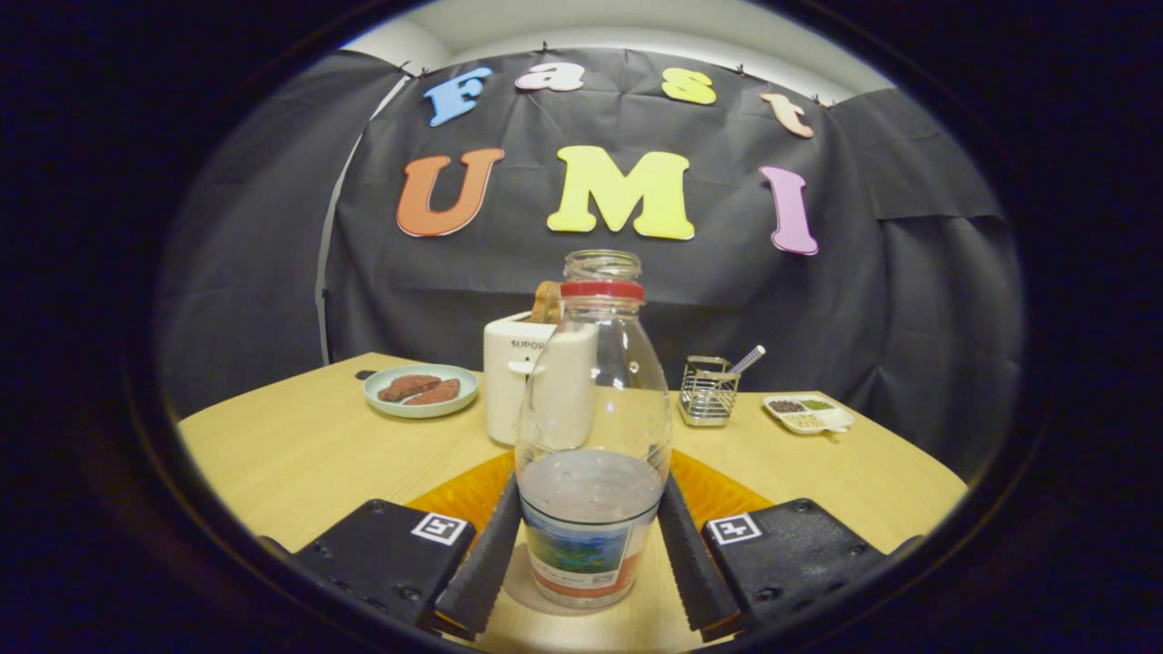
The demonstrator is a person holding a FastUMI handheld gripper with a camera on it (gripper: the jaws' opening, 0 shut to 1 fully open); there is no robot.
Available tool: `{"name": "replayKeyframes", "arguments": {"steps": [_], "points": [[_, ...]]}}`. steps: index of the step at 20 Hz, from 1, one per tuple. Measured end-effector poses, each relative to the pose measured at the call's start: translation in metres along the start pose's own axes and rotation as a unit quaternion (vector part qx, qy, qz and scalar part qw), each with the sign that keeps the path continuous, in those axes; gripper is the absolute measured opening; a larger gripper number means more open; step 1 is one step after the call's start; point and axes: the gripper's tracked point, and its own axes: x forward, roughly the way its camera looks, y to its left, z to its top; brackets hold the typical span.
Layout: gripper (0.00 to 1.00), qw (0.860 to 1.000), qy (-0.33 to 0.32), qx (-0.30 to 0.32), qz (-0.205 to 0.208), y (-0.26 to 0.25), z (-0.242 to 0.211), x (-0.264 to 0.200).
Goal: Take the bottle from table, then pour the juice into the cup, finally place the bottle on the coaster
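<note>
While the gripper [591,554] pinches the upright bottle [592,436] low on both sides above the orange coaster [463,495] on the counter [300,454], loosened fingers could tip it.

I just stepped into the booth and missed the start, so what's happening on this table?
A person's handheld gripper has its two fingers closed against the sides of a clear plastic bottle with a red cap, partly filled with liquid. The bottle stands upright over an orange coaster on the wooden table. Beyond it stand a white toaster and a clear glass jar.
</note>
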Motion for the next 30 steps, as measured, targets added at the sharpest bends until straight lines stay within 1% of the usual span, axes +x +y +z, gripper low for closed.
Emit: {"name": "replayKeyframes", "arguments": {"steps": [4,6,7,11,16,23,26,30], "points": [[0.82,1.0,-0.003,-0.008,0.002,0.003,-0.003,-0.001],[0.83,1.0,0.027,-0.014,0.006,0.005,-0.016,0.004],[0.84,0.999,0.031,-0.016,0.011,0.007,-0.018,0.004],[0.84,1.0,0.012,-0.018,0.012,0.006,-0.007,0.001],[0.84,1.0,0.005,-0.009,0.016,0.006,-0.005,-0.003],[0.84,1.0,-0.013,-0.003,0.012,-0.002,0.001,-0.014],[0.88,1.0,-0.018,-0.004,0.013,-0.002,0.006,-0.014],[0.98,1.0,-0.026,-0.003,0.011,-0.003,0.012,-0.017]]}}
